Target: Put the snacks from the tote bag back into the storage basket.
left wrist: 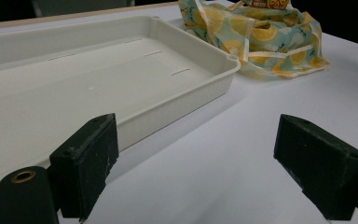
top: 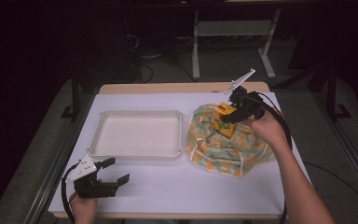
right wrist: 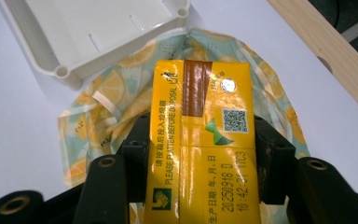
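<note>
Right gripper [top: 230, 115], far right of the counter: jaws clamped on a yellow drink carton [right wrist: 204, 140], one pad on each long side, carton end pointing away from the hand. Printed date, square code and foil straw spot legible on its upper face in the right gripper view. The carton hangs just above a lemon-print cloth bag [top: 226, 142], which lies slumped and open on the white counter [top: 168, 191]; whether the carton's lower edge touches the cloth I cannot tell.

Left gripper [top: 108, 177], near left corner: jaws apart, nothing between them, low over bare counter and pointing toward the tray.

Left of the bag, nearly touching it, a shallow white tray [top: 98, 140]. Its floor is bare.

Judgement on progress: the work looks to be unpacking the bag into the tray. The carton appears freed from the cloth, so the pick is done. Left to do: carry it leftward over the tray rim, set it down, let go. The tray holds no items, so this seems the first one. Whether more things remain in the bag is hidden by folds.
</note>
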`<state>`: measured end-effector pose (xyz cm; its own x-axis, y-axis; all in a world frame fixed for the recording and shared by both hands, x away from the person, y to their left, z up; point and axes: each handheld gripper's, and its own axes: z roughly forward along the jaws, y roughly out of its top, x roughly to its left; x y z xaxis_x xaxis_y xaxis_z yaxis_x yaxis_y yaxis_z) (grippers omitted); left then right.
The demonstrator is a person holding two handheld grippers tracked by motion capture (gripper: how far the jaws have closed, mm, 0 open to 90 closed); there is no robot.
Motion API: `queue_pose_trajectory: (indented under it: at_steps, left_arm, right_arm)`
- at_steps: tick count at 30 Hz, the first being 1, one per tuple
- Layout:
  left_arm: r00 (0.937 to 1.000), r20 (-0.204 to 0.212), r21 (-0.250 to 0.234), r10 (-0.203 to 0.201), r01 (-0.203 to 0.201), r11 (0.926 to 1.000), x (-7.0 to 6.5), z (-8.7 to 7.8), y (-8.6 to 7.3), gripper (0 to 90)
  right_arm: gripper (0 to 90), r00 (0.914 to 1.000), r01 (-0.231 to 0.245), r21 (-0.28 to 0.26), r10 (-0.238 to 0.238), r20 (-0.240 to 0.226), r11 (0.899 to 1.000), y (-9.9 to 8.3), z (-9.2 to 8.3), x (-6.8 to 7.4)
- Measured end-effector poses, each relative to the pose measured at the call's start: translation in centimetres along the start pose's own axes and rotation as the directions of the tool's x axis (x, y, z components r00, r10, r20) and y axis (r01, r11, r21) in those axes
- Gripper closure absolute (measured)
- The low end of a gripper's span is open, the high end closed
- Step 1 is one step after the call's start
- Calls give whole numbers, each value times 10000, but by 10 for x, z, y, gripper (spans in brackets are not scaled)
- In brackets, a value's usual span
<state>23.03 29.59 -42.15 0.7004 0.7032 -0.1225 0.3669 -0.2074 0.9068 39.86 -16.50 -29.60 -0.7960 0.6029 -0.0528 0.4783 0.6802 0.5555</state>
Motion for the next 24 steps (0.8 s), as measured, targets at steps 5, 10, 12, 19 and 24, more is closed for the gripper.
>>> queue_pose_trajectory:
  at_steps: [5,10,12,19,24]
  left_arm:
    - [10000,-9,-15,-19,19,10000,0,0,0,134]
    - [10000,-1,13,18,-18,10000,0,0,0,133]
    - [10000,-9,17,23,-23,10000,0,0,0,134]
    - [10000,-21,-20,-18,18,10000,0,0,0,134]
    - [10000,-23,-16,-17,17,10000,1,0,0,134]
  right_arm:
    - [491,9999,146,-66,-146,16,9999,3,-4,2]
    - [490,9995,312,-141,-312,-43,9994,6,-8,6]
    - [491,9989,458,-129,-459,-83,9989,7,-9,9]
    - [491,9975,651,-296,-659,-270,9974,14,-13,15]
    - [491,9971,693,-390,-704,-272,9968,19,-16,18]
